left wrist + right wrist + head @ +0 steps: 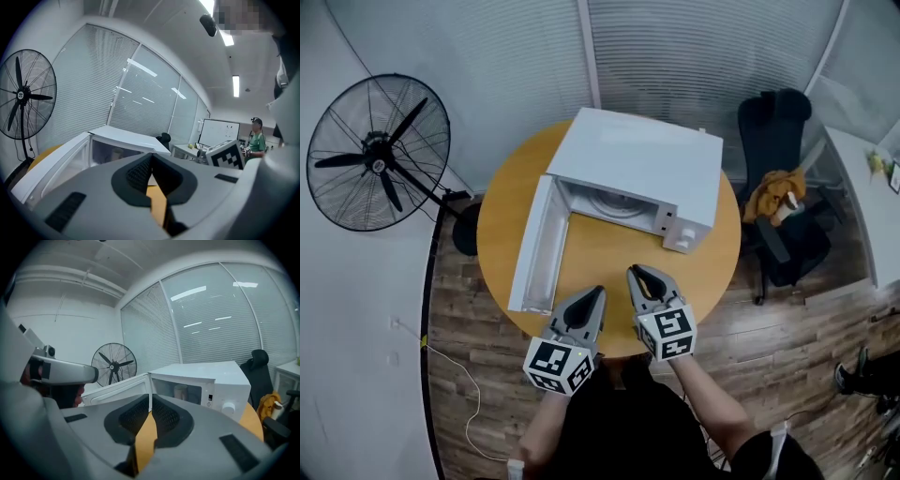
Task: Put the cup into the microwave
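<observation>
An office meeting room. Ahead of the jaws, glass walls [211, 319] covered by closed blinds [694, 56] enclose a round wooden table [609, 248] carrying a white microwave [642, 169]. A pedestal fan [380, 155] stands left of the jaws; a black swivel chair [773, 131] and a white desk [858, 202] sit to their right. Farther right, a whiteboard [219, 132] shows beneath strip ceiling lights [236, 86]. The floor [469, 375] is wood plank.

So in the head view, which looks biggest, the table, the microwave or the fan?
1. table
2. microwave, with its door open
3. fan, which stands down on the floor, farther from the camera, so its true size is unsure.
</observation>
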`<move>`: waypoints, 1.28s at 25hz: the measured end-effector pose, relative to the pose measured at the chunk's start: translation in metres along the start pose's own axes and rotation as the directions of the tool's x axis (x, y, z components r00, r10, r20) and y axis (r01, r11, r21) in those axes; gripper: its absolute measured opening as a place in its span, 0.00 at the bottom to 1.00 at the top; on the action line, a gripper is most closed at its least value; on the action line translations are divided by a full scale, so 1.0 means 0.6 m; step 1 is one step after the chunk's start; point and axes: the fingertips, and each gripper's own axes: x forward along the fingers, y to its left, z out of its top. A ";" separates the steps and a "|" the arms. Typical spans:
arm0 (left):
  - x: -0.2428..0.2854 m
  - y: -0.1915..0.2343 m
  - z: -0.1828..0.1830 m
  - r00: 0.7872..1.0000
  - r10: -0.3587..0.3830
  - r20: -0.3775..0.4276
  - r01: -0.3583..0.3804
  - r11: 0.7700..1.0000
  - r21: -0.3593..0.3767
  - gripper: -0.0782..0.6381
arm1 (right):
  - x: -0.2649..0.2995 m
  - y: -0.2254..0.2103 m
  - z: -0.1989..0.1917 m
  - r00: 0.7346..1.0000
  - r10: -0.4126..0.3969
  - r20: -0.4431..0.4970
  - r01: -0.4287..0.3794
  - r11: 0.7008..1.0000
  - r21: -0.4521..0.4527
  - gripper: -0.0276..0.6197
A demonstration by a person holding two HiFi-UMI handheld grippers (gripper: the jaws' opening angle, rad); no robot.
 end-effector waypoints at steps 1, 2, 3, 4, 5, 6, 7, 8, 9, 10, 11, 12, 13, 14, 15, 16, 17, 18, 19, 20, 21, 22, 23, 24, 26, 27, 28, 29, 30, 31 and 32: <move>-0.004 0.001 0.001 1.000 -0.012 -0.002 0.012 1.000 0.000 0.10 | -0.006 0.009 0.007 1.000 -0.005 0.006 0.005 1.000 -0.006 0.09; -0.008 0.001 0.002 1.000 -0.026 -0.003 0.026 1.000 0.001 0.10 | -0.013 0.017 0.014 1.000 -0.012 0.012 0.012 1.000 -0.012 0.09; -0.013 0.000 0.004 0.999 -0.041 -0.004 0.041 0.999 0.002 0.10 | -0.020 0.026 0.022 1.000 -0.021 0.020 0.021 1.000 -0.020 0.08; -0.018 -0.001 0.006 0.998 -0.056 -0.004 0.056 0.998 0.004 0.10 | -0.028 0.035 0.029 0.999 -0.030 0.028 0.031 0.999 -0.029 0.08; -0.023 -0.001 0.007 0.997 -0.071 -0.005 0.071 0.997 0.006 0.10 | -0.037 0.044 0.036 0.999 -0.040 0.036 0.042 0.998 -0.038 0.08; -0.028 -0.001 0.010 0.996 -0.086 -0.005 0.086 0.996 0.008 0.10 | -0.045 0.052 0.044 0.998 -0.050 0.047 0.052 0.998 -0.044 0.07; -0.033 -0.001 0.012 0.995 -0.100 -0.005 0.100 0.995 0.011 0.10 | -0.053 0.061 0.053 0.997 -0.059 0.058 0.062 0.997 -0.045 0.07; -0.039 0.000 0.015 0.994 -0.114 -0.005 0.114 0.993 0.016 0.10 | -0.061 0.069 0.062 0.995 -0.068 0.070 0.071 0.996 -0.044 0.07; -0.044 0.000 0.018 0.992 -0.126 -0.006 0.126 0.992 0.022 0.10 | -0.070 0.077 0.071 0.994 -0.077 0.082 0.081 0.996 -0.042 0.06; -0.050 0.001 0.021 0.990 -0.139 -0.006 0.139 0.990 0.028 0.10 | -0.078 0.085 0.079 0.992 -0.086 0.094 0.091 0.995 -0.042 0.06; -0.056 0.002 0.024 0.989 -0.150 -0.004 0.150 0.988 0.033 0.10 | -0.087 0.092 0.087 0.990 -0.096 0.105 0.101 0.994 -0.044 0.06; -0.061 0.003 0.027 0.987 -0.160 0.000 0.160 0.986 0.038 0.10 | -0.095 0.099 0.094 0.988 -0.104 0.116 0.110 0.993 -0.046 0.06; -0.066 0.005 0.030 0.986 -0.169 0.003 0.169 0.985 0.042 0.10 | -0.102 0.105 0.100 0.986 -0.113 0.127 0.120 0.992 -0.049 0.06; -0.072 0.008 0.032 0.984 -0.176 0.006 0.176 0.983 0.046 0.10 | -0.109 0.112 0.105 0.983 -0.120 0.135 0.128 0.990 -0.051 0.06; -0.077 0.010 0.034 0.983 -0.182 0.007 0.182 0.982 0.049 0.10 | -0.115 0.119 0.108 0.982 -0.126 0.142 0.135 0.989 -0.052 0.06; -0.083 0.011 0.034 0.982 -0.189 0.008 0.189 0.981 0.051 0.10 | -0.122 0.127 0.110 0.980 -0.130 0.148 0.139 0.989 -0.052 0.06; -0.089 0.011 0.034 0.980 -0.198 0.008 0.197 0.979 0.052 0.10 | -0.128 0.135 0.111 0.979 -0.133 0.154 0.142 0.989 -0.049 0.06; -0.096 0.011 0.033 0.978 -0.207 0.007 0.206 0.977 0.053 0.10 | -0.135 0.143 0.112 0.978 -0.136 0.160 0.145 0.988 -0.046 0.06; -0.102 0.012 0.032 0.976 -0.216 0.007 0.215 0.975 0.055 0.10 | -0.141 0.150 0.111 0.976 -0.139 0.166 0.148 0.988 -0.040 0.05; -0.107 0.013 0.030 0.975 -0.223 0.006 0.223 0.973 0.055 0.10 | -0.147 0.156 0.111 0.975 -0.144 0.171 0.152 0.988 -0.033 0.05; -0.112 0.014 0.029 0.973 -0.229 0.006 0.228 0.972 0.056 0.10 | -0.151 0.160 0.109 0.973 -0.151 0.175 0.158 0.987 -0.026 0.05; -0.115 0.017 0.027 0.973 -0.233 0.006 0.232 0.971 0.055 0.10 | -0.154 0.164 0.107 0.971 -0.159 0.177 0.165 0.986 -0.022 0.05; -0.119 0.019 0.026 0.972 -0.235 0.005 0.235 0.971 0.055 0.10 | -0.156 0.168 0.105 0.970 -0.167 0.179 0.173 0.985 -0.021 0.05; -0.123 0.019 0.024 0.971 -0.238 0.003 0.238 0.970 0.054 0.10 | -0.158 0.172 0.102 0.968 -0.173 0.180 0.179 0.984 -0.021 0.05; -0.132 0.018 0.022 0.969 -0.246 0.002 0.246 0.968 0.053 0.10 | -0.163 0.181 0.096 0.968 -0.178 0.176 0.186 0.982 -0.030 0.05; -0.136 0.017 0.022 0.968 -0.250 0.002 0.250 0.967 0.054 0.10 | -0.165 0.185 0.094 0.968 -0.181 0.173 0.190 0.981 -0.037 0.05; -0.139 0.017 0.022 0.967 -0.254 0.003 0.253 0.966 0.054 0.10 | -0.166 0.189 0.092 0.967 -0.185 0.173 0.195 0.980 -0.042 0.05; -0.141 0.016 0.022 0.967 -0.256 0.004 0.256 0.965 0.054 0.10 | -0.166 0.191 0.090 0.967 -0.187 0.172 0.197 0.979 -0.043 0.05; -0.143 0.016 0.022 0.966 -0.259 0.006 0.258 0.965 0.054 0.10 | -0.166 0.194 0.089 0.968 -0.186 0.171 0.196 0.980 -0.042 0.05; -0.146 0.015 0.022 0.965 -0.261 0.006 0.260 0.964 0.053 0.10 | -0.166 0.198 0.087 0.969 -0.183 0.168 0.193 0.980 -0.040 0.05; -0.149 0.014 0.022 0.965 -0.262 0.007 0.262 0.964 0.055 0.10 | -0.166 0.201 0.086 0.970 -0.180 0.164 0.189 0.981 -0.038 0.05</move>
